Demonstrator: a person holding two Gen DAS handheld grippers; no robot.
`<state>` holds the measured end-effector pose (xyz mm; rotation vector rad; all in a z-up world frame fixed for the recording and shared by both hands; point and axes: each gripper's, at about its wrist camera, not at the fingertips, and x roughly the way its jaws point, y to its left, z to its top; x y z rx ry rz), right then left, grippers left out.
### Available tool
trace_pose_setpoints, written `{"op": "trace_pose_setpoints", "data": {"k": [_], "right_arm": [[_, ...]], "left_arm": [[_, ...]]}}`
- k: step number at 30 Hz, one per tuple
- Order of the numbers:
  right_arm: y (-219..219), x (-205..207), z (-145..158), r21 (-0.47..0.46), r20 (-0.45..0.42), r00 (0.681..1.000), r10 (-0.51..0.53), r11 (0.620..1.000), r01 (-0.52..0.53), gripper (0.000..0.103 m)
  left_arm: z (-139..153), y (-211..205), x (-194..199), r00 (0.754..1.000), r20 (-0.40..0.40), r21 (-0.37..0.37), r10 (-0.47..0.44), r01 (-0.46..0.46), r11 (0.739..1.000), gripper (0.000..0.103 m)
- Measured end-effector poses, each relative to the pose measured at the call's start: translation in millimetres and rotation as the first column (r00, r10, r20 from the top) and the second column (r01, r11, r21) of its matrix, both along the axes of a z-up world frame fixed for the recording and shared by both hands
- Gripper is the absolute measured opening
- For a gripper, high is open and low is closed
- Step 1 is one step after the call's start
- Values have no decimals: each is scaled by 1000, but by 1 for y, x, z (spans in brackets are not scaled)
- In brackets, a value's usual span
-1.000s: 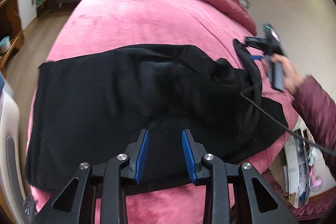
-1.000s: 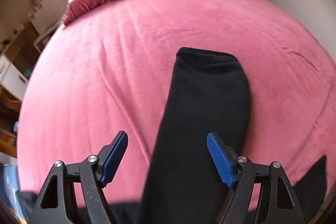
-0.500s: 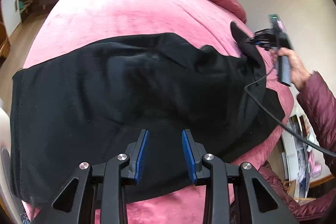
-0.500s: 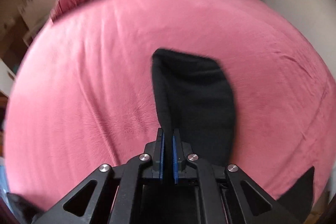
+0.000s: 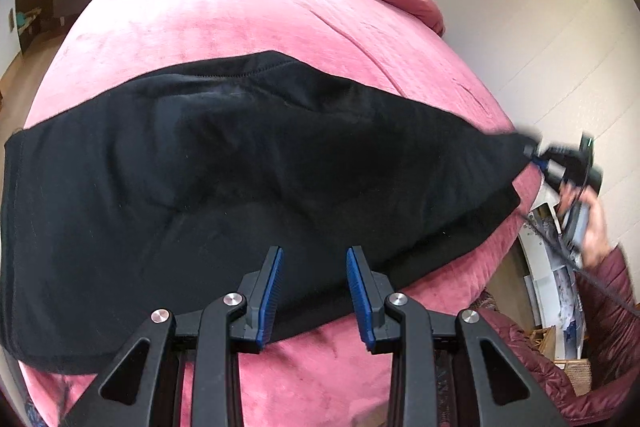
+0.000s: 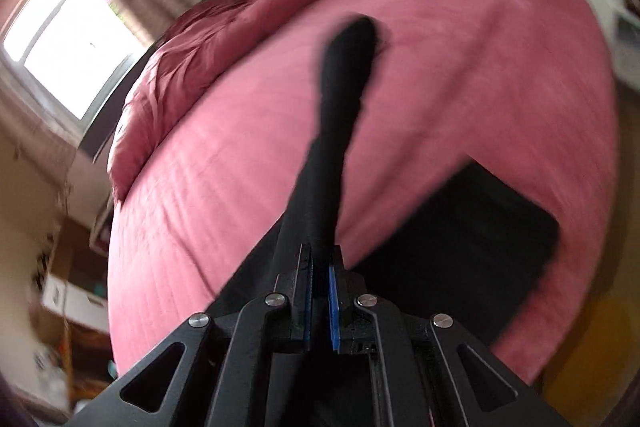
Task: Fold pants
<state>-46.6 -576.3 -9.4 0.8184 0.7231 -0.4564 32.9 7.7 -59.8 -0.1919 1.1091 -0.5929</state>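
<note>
Pants (image 5: 248, 179) lie spread across the pink bed (image 5: 224, 15), the right gripper (image 6: 319, 291) pinching one leg end at the right while the left gripper (image 5: 314, 287) hovers half-spread over the near edge, so pull level and taut.

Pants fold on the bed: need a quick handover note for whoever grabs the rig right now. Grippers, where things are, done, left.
Right gripper: shut on one leg end of the black pants, pulling it out taut past the right edge of the pink bed.
Left gripper: open, empty, hovering over the near edge of the pants, not touching.
Pants: spread across the bed, second leg lying flat underneath.
Done: leg end gripped and lifted.
Left: probably lay that leg over the other, then fold; no fold finished yet.
</note>
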Motion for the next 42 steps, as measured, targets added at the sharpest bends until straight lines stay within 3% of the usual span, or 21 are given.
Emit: {"op": "trace_pose_setpoints", "data": {"k": [6, 8, 13, 14, 15, 16, 17, 19, 20, 24, 28, 31, 32, 33, 34, 38, 42], "right_arm": [[-23, -46, -80, 138, -81, 995, -66, 987, 77, 7], [-25, -57, -92, 170, -76, 995, -66, 982, 78, 11], [-29, -59, -86, 181, -32, 996, -81, 980, 85, 16], [-30, -62, -82, 189, -25, 996, -83, 978, 87, 24], [-32, -62, -80, 201, -23, 995, -92, 975, 95, 40], [-34, -59, -77, 194, -27, 994, -106, 975, 109, 42], [-35, -56, -75, 183, -27, 994, -104, 977, 108, 41], [-34, -46, -68, 164, -48, 995, -89, 982, 96, 25], [-32, -43, -64, 137, -66, 994, -92, 986, 100, 6], [-31, -42, -48, 68, -94, 990, -102, 992, 109, 6], [-30, -53, -58, 91, -145, 983, -110, 988, 124, 8], [-26, -66, -53, 101, -125, 982, -140, 983, 153, 16], [-24, -72, -50, 97, -122, 983, -137, 984, 149, 28], [-20, -76, -46, 95, -114, 985, -129, 986, 140, 45], [-14, -78, -41, 92, -110, 987, -116, 988, 126, 50], [34, -65, -28, 110, -86, 992, 88, 991, -78, 51], [92, -49, -28, 166, -35, 958, 284, 947, -275, 51]], "left_arm": [[-3, 6, -1, 999, -40, 17, 16, -15, 1000, 33], [-6, 10, -2, 998, -52, 25, 34, -33, 999, 33], [-9, 21, -6, 996, -56, 31, 76, -74, 997, 33], [-9, 23, -7, 995, -57, 28, 86, -85, 996, 33], [-10, 26, -7, 993, -62, 20, 99, -98, 995, 33], [-10, 29, -7, 992, -65, 13, 112, -111, 994, 33], [-10, 31, -8, 991, -64, 11, 121, -121, 993, 33], [-9, 37, -10, 988, -58, 14, 141, -141, 990, 33], [-8, 41, -11, 987, -54, 12, 154, -153, 988, 33], [-4, 66, -17, 976, -34, 16, 216, -216, 976, 33], [-3, 101, -23, 954, -37, 14, 297, -297, 955, 34], [-6, 126, -28, 931, -89, -13, 354, -356, 934, 35], [-7, 134, -30, 923, -102, -30, 371, -375, 927, 35], [-7, 139, -32, 917, -106, -38, 384, -389, 920, 35], [-9, 145, -36, 909, -114, -49, 401, -409, 911, 35], [-14, 156, -45, 889, -149, -96, 433, -449, 888, 35], [-25, 151, -44, 883, -196, -119, 427, -453, 883, 35]]}}
